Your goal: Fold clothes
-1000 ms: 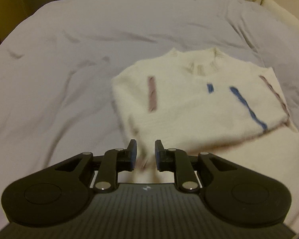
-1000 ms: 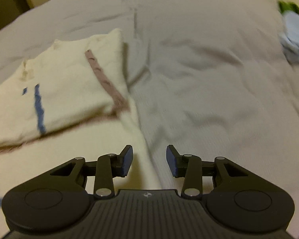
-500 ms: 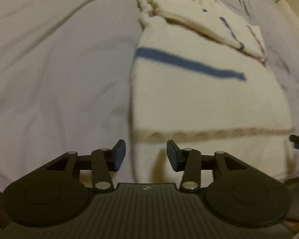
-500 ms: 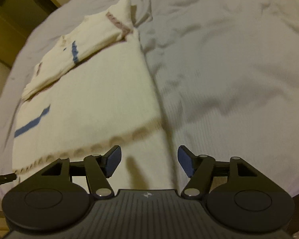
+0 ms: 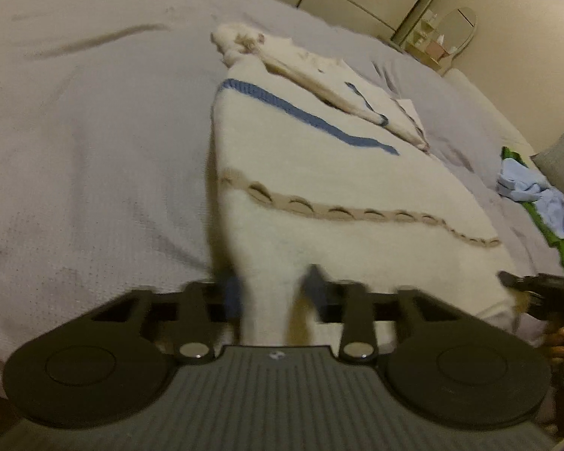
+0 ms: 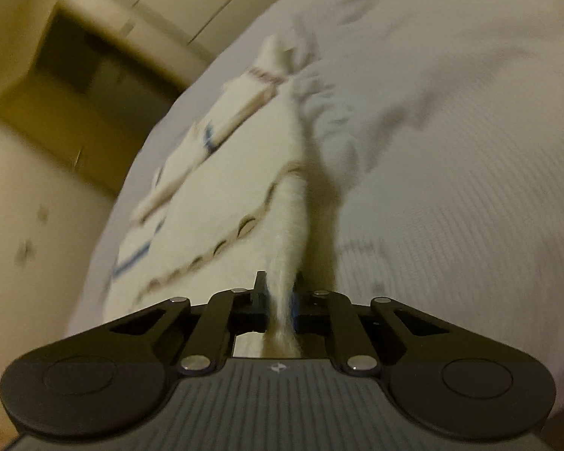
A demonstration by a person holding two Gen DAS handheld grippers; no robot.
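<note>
A cream knit sweater [image 5: 319, 173] is being seen laid out lengthwise on a pale grey bedspread [image 5: 94, 150], its folded upper part lying at the far end. A blue stripe [image 5: 304, 116] is being shown running across the body, and nearer the cameras a tan scalloped band [image 5: 357, 212] is crossing the knit.

Left wrist view: the left gripper [image 5: 272, 293] is being held at the sweater's near edge, left corner. A bunched fold of the cream knit is being shown between the two fingers, which are standing partly apart — the frame is blurred there, so whether the pads are actually pressing the fabric cannot be told. At the right edge of this view the tip of the right gripper [image 5: 537, 287] is being seen at the sweater's other near corner, with the fingers of a hand [image 5: 562, 340] just below it.

Right wrist view: the right gripper [image 6: 280, 295] is being shown nearly closed, a thin pinched ridge of the cream knit clamped between its fingers — the fabric is being drawn up taut from the bedspread toward them.

Well to the right of the sweater, a light blue garment [image 5: 537, 199] is being seen lying crumpled on top of a green one [image 5: 545, 225]. An oval mirror [image 5: 457, 26] is being made out beyond the bed.
</note>
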